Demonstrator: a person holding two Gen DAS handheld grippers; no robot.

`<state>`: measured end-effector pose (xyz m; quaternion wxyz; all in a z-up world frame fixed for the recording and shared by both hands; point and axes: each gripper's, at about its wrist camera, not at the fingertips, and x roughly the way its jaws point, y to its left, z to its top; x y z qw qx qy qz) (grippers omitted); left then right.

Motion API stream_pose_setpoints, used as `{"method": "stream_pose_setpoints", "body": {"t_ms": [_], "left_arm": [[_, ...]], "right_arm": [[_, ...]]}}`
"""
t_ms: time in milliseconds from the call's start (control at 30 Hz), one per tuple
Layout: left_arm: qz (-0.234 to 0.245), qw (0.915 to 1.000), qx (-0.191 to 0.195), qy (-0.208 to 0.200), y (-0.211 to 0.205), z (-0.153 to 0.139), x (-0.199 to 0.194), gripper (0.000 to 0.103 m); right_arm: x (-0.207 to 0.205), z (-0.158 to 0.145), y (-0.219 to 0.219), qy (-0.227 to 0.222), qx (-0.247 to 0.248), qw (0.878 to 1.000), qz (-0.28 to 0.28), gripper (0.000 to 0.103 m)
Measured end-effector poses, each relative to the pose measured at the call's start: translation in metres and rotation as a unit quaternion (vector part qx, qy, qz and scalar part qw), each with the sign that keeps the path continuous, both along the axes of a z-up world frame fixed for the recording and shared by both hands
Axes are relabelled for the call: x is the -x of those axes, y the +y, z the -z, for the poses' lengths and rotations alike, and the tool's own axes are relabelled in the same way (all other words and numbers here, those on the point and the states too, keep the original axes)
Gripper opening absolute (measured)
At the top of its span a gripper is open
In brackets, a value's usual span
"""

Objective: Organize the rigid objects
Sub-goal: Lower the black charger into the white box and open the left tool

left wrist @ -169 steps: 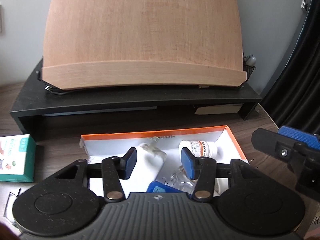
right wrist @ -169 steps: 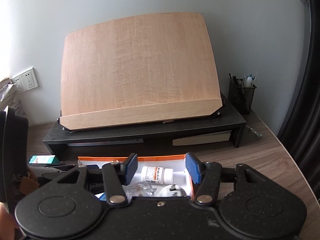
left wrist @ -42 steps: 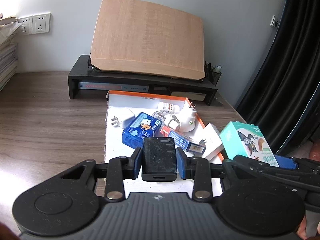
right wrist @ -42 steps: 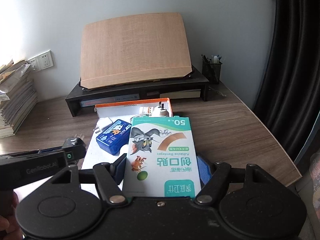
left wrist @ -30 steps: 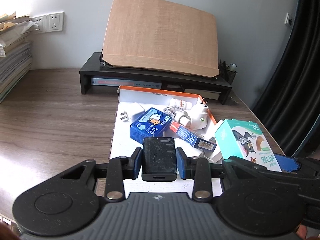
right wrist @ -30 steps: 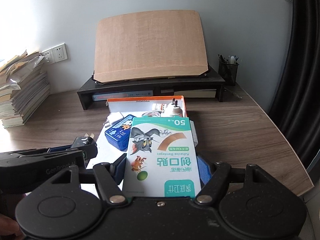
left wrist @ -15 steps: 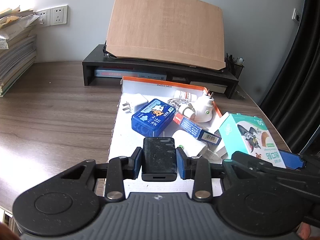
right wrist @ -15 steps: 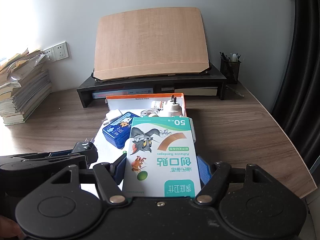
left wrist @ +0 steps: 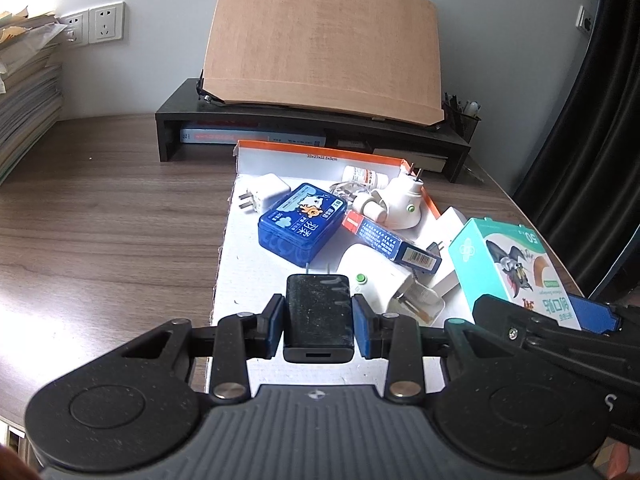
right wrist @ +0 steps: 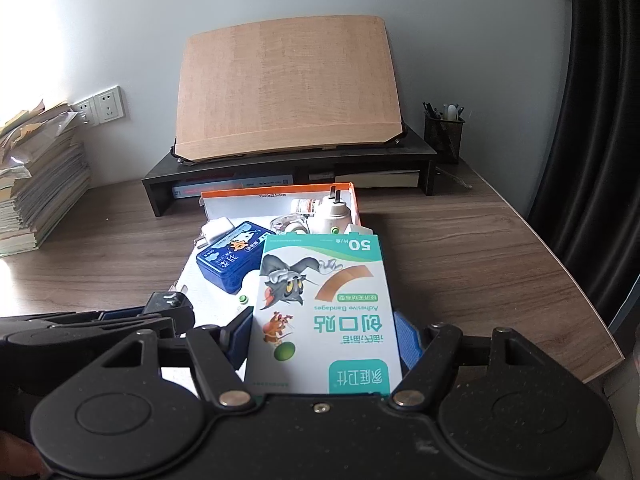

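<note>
Clearly, both loads are held clear of the tray (left wrist: pixel 280 148) — black charger (left wrist: pixel 319 312) pinched by the left gripper (left wrist: pixel 319 322), bandage box (right wrist: pixel 324 312) clamped widthwise by the right gripper (right wrist: pixel 324 340) — and either could be dropped onto the clutter if tilted.

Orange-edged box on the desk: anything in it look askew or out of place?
Yes. The orange-edged box holds a loose jumble: the blue tin sits diagonal, a blue carton leans across a white plug adapter, and another adapter lies with its prongs up. Nothing looks damaged or spilled.
</note>
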<state>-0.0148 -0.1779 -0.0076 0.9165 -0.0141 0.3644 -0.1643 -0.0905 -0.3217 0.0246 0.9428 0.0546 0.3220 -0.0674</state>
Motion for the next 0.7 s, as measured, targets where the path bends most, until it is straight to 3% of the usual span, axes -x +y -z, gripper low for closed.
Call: {"method": "stream_pose_setpoints", "body": {"t_ms": [700], "left_arm": [[0.008, 1.0000, 0.003, -0.002, 0.003, 0.000, -0.004, 0.034]], "right_arm": [[-0.006, 0.004, 0.014, 0.005, 0.010, 1.000, 0.005, 0.084]]}}
